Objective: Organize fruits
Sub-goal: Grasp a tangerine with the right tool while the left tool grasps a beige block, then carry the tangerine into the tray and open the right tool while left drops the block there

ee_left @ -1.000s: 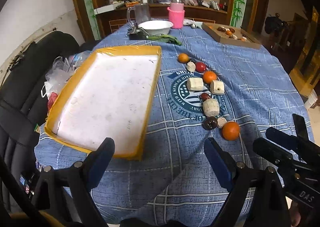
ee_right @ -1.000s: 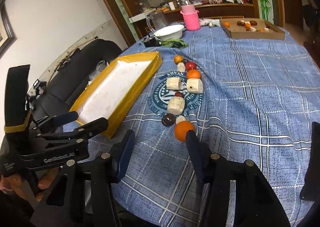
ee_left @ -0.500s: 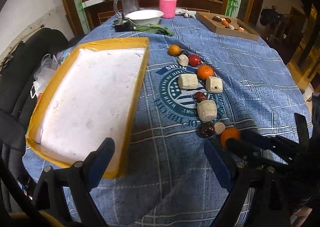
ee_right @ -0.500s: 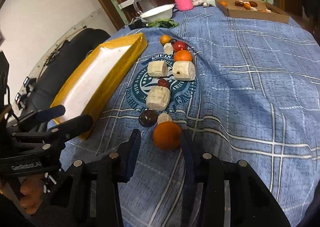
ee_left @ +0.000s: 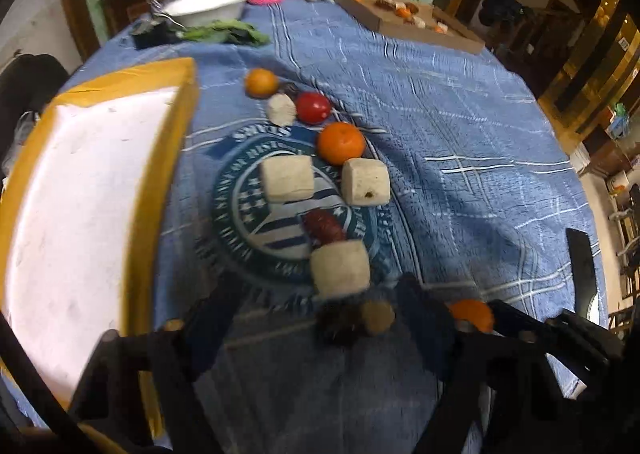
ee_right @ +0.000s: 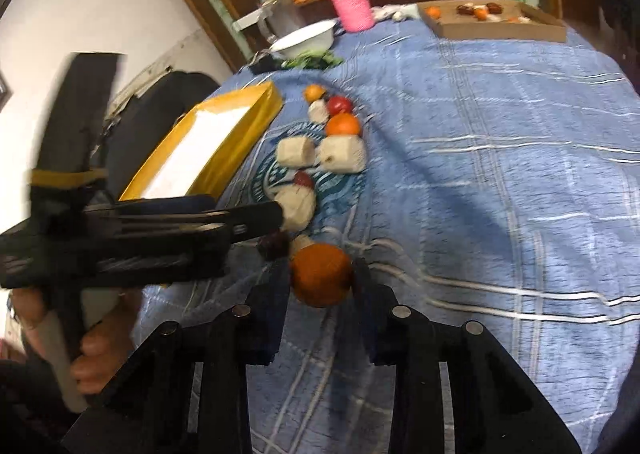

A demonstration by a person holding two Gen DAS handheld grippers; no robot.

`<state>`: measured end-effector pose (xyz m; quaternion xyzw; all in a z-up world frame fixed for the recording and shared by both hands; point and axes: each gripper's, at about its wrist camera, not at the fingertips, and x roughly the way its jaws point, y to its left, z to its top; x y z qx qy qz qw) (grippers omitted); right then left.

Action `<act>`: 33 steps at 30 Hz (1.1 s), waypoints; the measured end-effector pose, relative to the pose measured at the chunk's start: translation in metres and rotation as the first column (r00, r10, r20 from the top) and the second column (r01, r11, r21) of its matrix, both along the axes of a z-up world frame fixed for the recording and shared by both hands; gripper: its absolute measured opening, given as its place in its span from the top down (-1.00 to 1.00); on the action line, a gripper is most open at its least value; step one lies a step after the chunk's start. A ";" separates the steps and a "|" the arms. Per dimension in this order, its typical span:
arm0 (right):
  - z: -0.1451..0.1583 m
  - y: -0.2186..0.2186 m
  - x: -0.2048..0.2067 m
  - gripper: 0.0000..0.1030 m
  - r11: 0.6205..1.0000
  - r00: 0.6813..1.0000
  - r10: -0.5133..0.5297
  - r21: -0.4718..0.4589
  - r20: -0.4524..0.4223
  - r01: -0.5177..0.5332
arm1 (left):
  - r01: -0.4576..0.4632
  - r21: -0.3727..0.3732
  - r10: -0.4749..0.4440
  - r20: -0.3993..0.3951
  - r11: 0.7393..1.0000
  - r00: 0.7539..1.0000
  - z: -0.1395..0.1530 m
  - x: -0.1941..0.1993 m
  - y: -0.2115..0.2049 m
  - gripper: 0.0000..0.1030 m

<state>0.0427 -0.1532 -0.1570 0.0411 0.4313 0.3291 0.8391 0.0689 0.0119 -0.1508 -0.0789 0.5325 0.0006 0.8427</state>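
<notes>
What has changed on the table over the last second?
The right gripper came down around the nearest orange, its jaws closing onto it. The left gripper moved in over the dark fruit, jaws closing, not gripping. The other fruits and yellow tray stayed put.

The room is dim and warm-lit, with no glare on the blue checked tablecloth (ee_left: 460, 126). Both fisheye views bend hard at the edges, with black corners. Motion blur smears the left gripper (ee_left: 320, 314) — its dark fingers (ee_left: 208, 318) read as soft shapes, and the dark round fruit (ee_left: 338, 320) between them is fuzzy. Ahead of the fingers, the white-lined yellow tray (ee_left: 176, 126) glows brightest. A soft diagonal shadow crosses the cloth beyond the right gripper (ee_right: 320, 286).
</notes>
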 end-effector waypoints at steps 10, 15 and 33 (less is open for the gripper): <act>0.000 -0.004 0.014 0.42 1.000 1.000 -0.024 0.002 -0.014 0.024 | -0.010 -0.051 0.007 -0.046 0.999 0.999 -0.013 0.009 -0.007 0.30; 0.014 -0.001 0.014 0.42 0.999 1.000 -0.028 0.020 0.014 0.028 | -0.018 -0.132 0.017 -0.009 0.991 1.000 0.014 -0.012 0.009 0.30; 0.044 0.180 -0.011 0.43 0.945 0.944 0.324 0.014 0.058 -0.325 | -0.391 -0.015 0.390 0.132 0.920 0.911 0.054 -0.098 0.186 0.30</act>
